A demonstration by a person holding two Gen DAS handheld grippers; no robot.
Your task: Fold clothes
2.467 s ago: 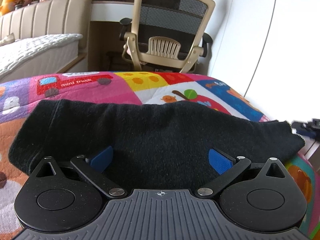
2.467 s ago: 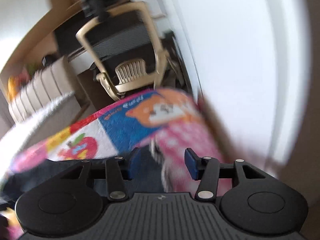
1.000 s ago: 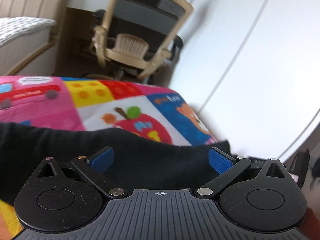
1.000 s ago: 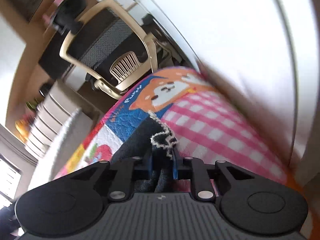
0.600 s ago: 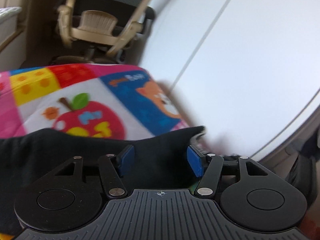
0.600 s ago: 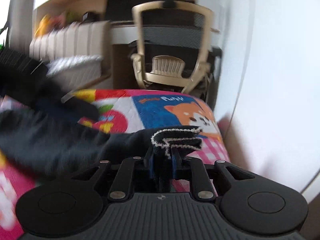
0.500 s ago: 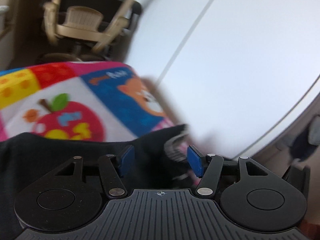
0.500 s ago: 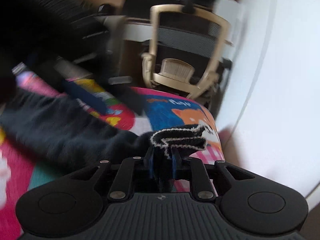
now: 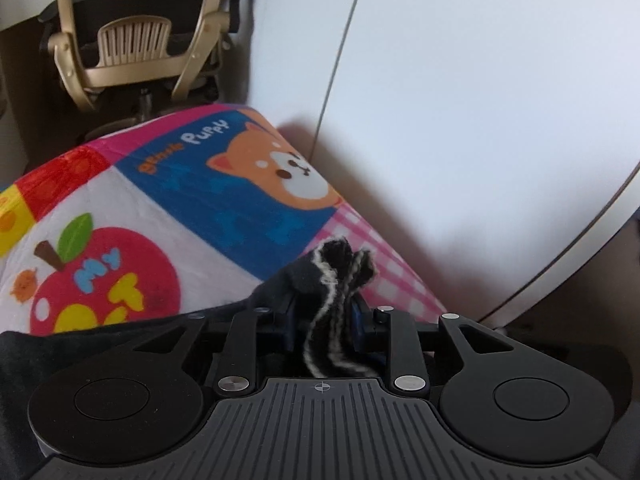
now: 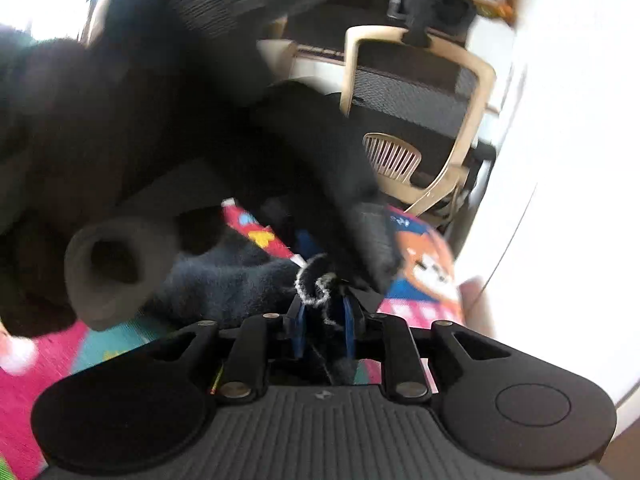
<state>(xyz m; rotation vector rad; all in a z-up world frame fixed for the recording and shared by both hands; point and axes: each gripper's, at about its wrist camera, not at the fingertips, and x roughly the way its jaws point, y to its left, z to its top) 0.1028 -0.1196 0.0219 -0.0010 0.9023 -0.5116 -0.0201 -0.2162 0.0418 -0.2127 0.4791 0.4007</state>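
A black knit garment (image 9: 316, 280) with a white-flecked hem lies on a colourful patchwork blanket (image 9: 172, 216). My left gripper (image 9: 323, 322) is shut on a bunched corner of its hem near the blanket's right edge. My right gripper (image 10: 323, 316) is shut on another hem corner of the same black garment (image 10: 236, 284). In the right wrist view the other gripper's blurred black body (image 10: 120, 128) fills the upper left, just above and in front of my right gripper.
A beige mesh office chair (image 9: 132, 36) stands beyond the blanket, also in the right wrist view (image 10: 416, 120). A white cabinet wall (image 9: 460, 100) runs close along the blanket's right edge.
My left gripper swung right along the garment and closed from open onto the hem corner. My right gripper stayed shut on its corner and moved left; the left gripper now looms over it.
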